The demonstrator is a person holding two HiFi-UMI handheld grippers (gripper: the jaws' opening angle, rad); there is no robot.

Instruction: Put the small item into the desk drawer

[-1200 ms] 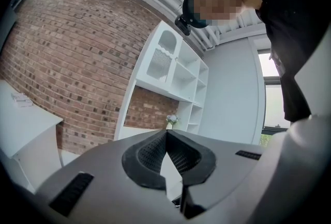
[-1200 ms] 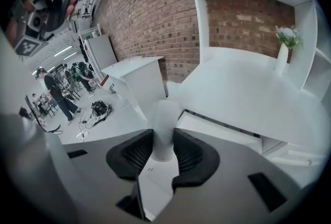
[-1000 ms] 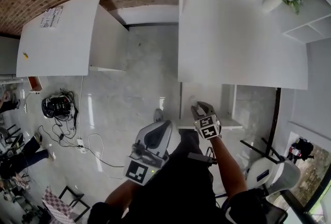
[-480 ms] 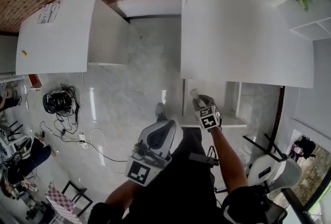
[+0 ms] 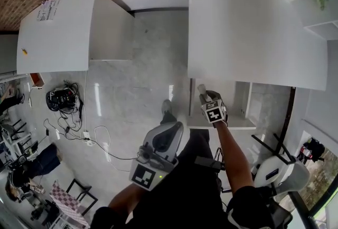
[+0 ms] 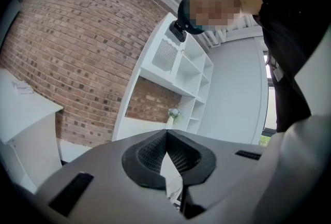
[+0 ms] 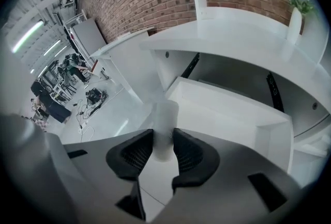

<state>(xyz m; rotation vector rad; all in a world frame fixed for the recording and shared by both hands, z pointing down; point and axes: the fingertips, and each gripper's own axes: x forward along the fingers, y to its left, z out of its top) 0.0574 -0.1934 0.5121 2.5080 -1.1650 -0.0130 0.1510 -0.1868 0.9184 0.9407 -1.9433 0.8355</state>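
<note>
1. While the person is standing over the shiny floor (image 5: 137,90), the big white desk (image 5: 253,27) is filling the top right of the head view.
2. The desk drawer (image 7: 222,109) is sticking out open under the desk top.
3. The left gripper (image 6: 166,137) is pointing up, well away from the drawer, and its jaws are pressing together on nothing.
4. The right gripper (image 7: 163,140) is reaching toward the drawer's left side, and its jaws are squeezing the small item.
5. The small item (image 7: 165,117), a pale round stick shape, is poking up between those jaws, near the drawer's left corner.
</note>
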